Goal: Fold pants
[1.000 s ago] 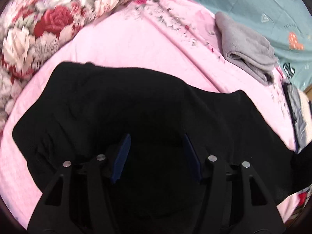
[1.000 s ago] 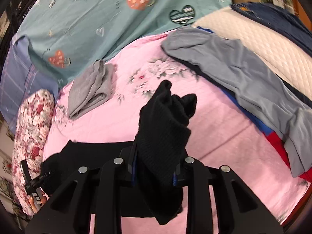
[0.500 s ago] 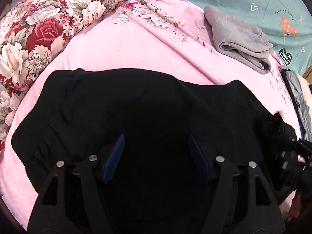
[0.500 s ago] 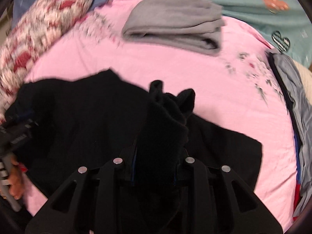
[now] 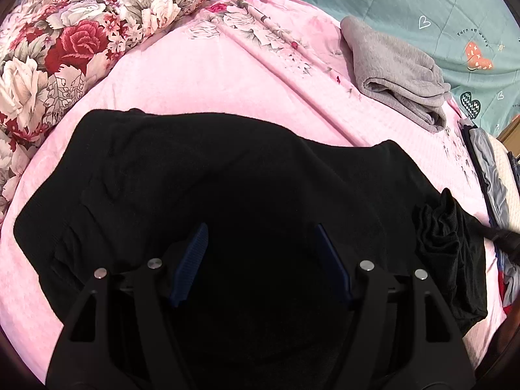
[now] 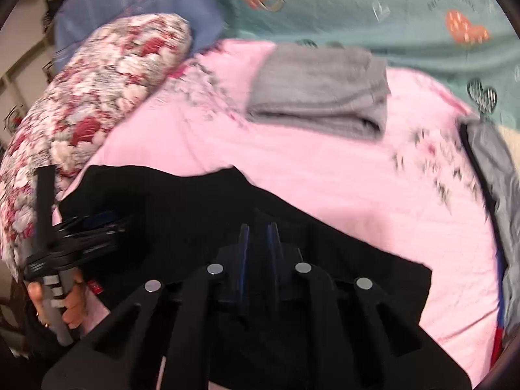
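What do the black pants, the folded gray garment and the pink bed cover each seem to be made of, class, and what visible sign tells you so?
Black pants: seemingly a soft matte knit; fine ribbing shows along the left edge, and they drape limply.
Folded gray garment: probably fleece or brushed jersey; its surface looks fuzzy and its folds thick and rounded.
Pink bed cover: likely plush or brushed fabric; faintly textured, no sheen, with printed flowers.

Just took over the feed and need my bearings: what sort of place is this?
Most likely a bedroom, with the work done on a bed. The black pants lie on a pink floral bedsheet, with a rose-print quilt roll at one side and a teal heart-print cover behind.
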